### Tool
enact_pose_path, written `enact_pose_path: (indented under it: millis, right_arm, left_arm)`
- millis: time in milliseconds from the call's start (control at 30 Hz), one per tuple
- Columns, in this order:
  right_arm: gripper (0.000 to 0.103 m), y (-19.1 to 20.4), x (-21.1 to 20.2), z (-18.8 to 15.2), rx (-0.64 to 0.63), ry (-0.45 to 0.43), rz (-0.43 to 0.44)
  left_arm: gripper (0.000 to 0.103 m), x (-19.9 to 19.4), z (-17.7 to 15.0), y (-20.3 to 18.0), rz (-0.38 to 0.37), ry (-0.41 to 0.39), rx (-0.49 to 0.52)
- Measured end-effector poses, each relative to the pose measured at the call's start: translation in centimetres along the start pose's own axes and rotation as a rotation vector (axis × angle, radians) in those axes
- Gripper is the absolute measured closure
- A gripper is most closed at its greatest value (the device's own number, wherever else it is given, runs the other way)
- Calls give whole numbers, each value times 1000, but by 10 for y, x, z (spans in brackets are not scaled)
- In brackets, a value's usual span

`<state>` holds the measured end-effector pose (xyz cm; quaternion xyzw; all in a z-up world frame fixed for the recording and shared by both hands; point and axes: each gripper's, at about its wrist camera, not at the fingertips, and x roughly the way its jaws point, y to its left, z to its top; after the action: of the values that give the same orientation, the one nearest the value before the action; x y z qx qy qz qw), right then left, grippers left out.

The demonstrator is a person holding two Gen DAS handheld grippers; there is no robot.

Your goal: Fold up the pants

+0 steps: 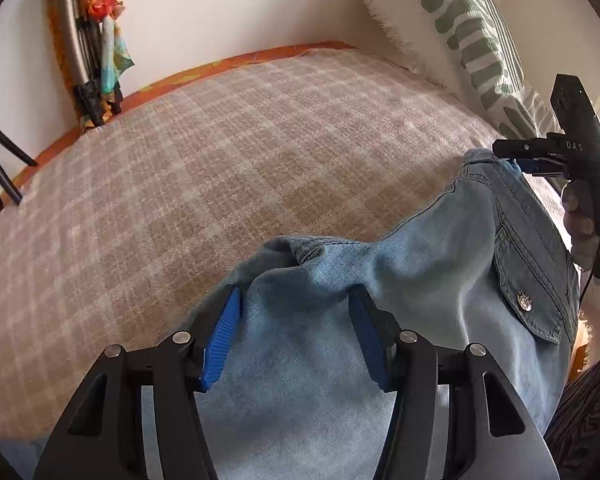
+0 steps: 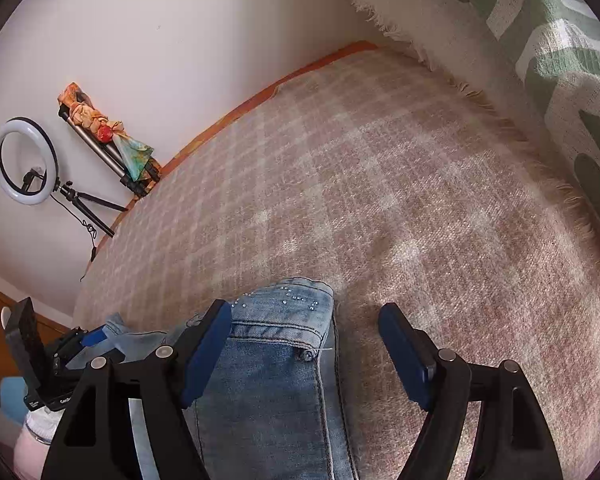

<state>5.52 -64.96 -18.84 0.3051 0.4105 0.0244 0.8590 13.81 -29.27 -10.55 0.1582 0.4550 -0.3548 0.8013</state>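
The pants [image 1: 399, 280], light blue denim, lie on the bed [image 1: 220, 152] near its front edge, the side nearest both cameras, with most of the checked cover toward the far edge and the wall left bare. They look partly folded. In the right wrist view one end lies flat and layered, a narrow band with a stitched seam and a row of small studs across it, and its edge runs square to the bed. In the left wrist view the cloth is bunched: a raised ridge and a puckered seam sit just ahead of the jaws, and a flapped pocket with a metal button [image 1: 523, 302] faces up toward the right edge.

The left gripper [image 1: 296, 304] hangs over the bunched part with jaws apart; denim lies between and under them, but the pads do not visibly press on it. The right gripper [image 2: 305, 320] has its jaws wide apart: one pad is over the flat band, the other over bare cover, nothing clamped.

My reading is that at least one fold is made and both ends have been let go. Left to do: smooth the ridge, then probably fold the length over again into a compact stack.
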Motion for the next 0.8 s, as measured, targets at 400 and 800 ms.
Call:
enact_pose_path:
  millis: [400,800]
  right_arm:
    - [51,25,15,-10,-116,49,65]
    - [99,46,-21,-9,-191,-110,-168]
  left_arm:
    - [55,13,14,2,-63,34,38]
    - [96,16,27,3,143,-49,13]
